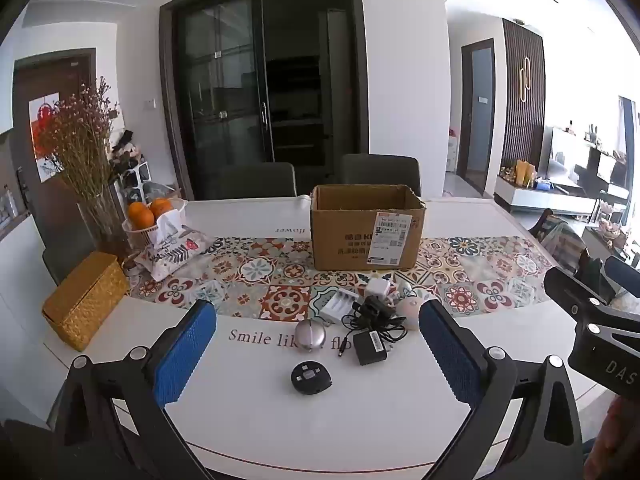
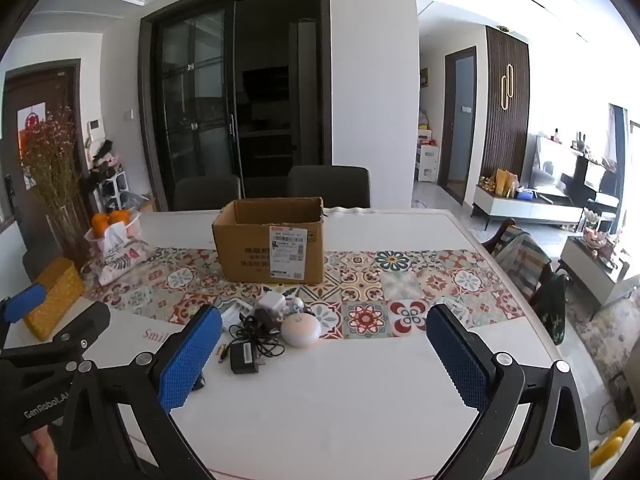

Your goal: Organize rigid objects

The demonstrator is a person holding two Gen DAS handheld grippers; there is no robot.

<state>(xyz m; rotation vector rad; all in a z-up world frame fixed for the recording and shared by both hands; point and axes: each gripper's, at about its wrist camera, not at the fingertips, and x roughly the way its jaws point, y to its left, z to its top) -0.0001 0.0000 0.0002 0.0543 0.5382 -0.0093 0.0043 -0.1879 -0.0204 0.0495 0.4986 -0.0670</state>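
An open cardboard box (image 1: 366, 228) (image 2: 272, 240) stands on the patterned runner. In front of it lies a small cluster: a white battery charger (image 1: 339, 305), a white plug cube (image 1: 376, 286), a black power adapter with tangled cord (image 1: 370, 346) (image 2: 245, 362), a silver ball (image 1: 311, 334), a black round disc (image 1: 311, 377) and a pale round puck (image 2: 301, 332). My left gripper (image 1: 317, 320) hovers open just short of the cluster, empty. My right gripper (image 2: 324, 314) is open too, with the cluster toward its left finger and nothing between the pads.
A yellow woven basket (image 1: 86, 300), a floral tissue pouch (image 1: 176, 252), a bowl of oranges (image 1: 146, 212) and a vase of dried flowers (image 1: 80, 148) crowd the table's left end. Two chairs (image 1: 260, 180) stand behind the table; another chair (image 2: 520, 256) is at its right side.
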